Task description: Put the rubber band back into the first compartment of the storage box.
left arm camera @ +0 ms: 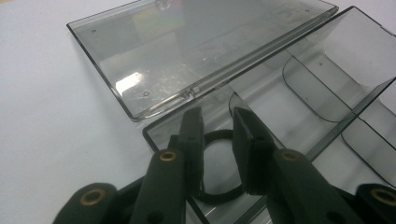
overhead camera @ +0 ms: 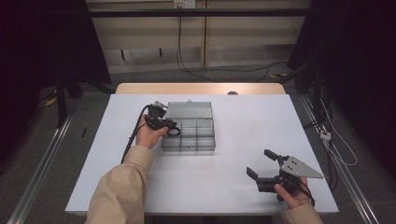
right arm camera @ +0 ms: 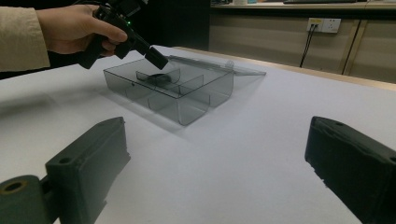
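Left gripper (overhead camera: 173,129): held over the near-left corner compartment of the box, jaws pointing down into it. In the left gripper view (left arm camera: 218,140) the two jaws stand a narrow gap apart, and whether either pad touches the ring cannot be told.

Black ring (left arm camera: 219,168): a thin dark loop in the corner compartment directly beneath the left gripper's jaw tips. Its band passes behind and between the two jaws; part of it is hidden by them. In the right gripper view it shows as a dark shape (right arm camera: 156,78) on the compartment floor, just under the left gripper's tip.

Compartment box (overhead camera: 189,144): smoky clear plastic, divided by curved partitions, standing on the table just ahead of the left gripper's hand.

Lid (left arm camera: 196,42): hinged open and lying flat on the table beyond the jaw tips, on the far side of the box from the gripper.

Right gripper (overhead camera: 262,167): resting low over the table, well apart from the box, jaws spread wide with nothing between them; in its own view (right arm camera: 215,154) bare table lies between the two jaws and the box lies ahead, to the left.

Table (overhead camera: 243,116): white surface beneath both grippers.
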The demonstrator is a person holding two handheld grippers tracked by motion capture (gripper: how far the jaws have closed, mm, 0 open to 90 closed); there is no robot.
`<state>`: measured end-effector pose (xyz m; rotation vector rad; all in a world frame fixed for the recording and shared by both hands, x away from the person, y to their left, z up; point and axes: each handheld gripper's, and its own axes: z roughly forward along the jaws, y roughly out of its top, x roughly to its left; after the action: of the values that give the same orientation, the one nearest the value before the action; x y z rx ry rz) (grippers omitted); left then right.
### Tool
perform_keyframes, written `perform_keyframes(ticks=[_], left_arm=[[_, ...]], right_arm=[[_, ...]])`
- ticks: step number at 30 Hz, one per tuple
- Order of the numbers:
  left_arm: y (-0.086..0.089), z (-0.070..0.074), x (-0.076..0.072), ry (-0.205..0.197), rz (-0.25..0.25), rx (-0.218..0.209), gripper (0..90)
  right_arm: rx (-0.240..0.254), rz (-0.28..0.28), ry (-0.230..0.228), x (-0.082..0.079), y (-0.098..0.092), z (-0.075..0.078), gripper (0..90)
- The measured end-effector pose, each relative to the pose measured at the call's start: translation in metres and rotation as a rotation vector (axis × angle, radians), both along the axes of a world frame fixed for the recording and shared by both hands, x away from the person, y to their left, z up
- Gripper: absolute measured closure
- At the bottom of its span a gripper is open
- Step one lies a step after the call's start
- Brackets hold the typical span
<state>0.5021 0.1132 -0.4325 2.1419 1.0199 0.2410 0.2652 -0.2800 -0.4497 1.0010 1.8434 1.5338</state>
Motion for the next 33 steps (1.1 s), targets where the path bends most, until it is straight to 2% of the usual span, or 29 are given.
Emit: perform_keyframes(ticks=[12, 17, 23, 31, 33], left_arm=[[0.003, 0.010, -0.004, 0.004, -0.010, -0.018, 60.6], [0.003, 0.013, -0.007, 0.006, -0.002, -0.036, 50.0], [0.002, 0.017, -0.010, -0.005, 0.004, -0.033, 39.7], [0.004, 0.027, -0.020, 0.006, -0.041, -0.032, 29.6], [0.005, 0.030, -0.023, 0.005, -0.045, -0.043, 27.3]], right_arm=[[-0.002, 0.001, 0.000, 0.000, 0.000, 0.000, 5.4], [-0.005, 0.001, 0.001, 0.000, 0.000, 0.000, 5.4], [-0.003, 0.002, 0.001, 0.000, 0.001, 0.000, 5.4], [-0.007, 0.005, 0.000, 0.000, 0.001, 0.000, 5.5], [-0.006, 0.000, 0.002, -0.001, 0.000, 0.000, 5.5]])
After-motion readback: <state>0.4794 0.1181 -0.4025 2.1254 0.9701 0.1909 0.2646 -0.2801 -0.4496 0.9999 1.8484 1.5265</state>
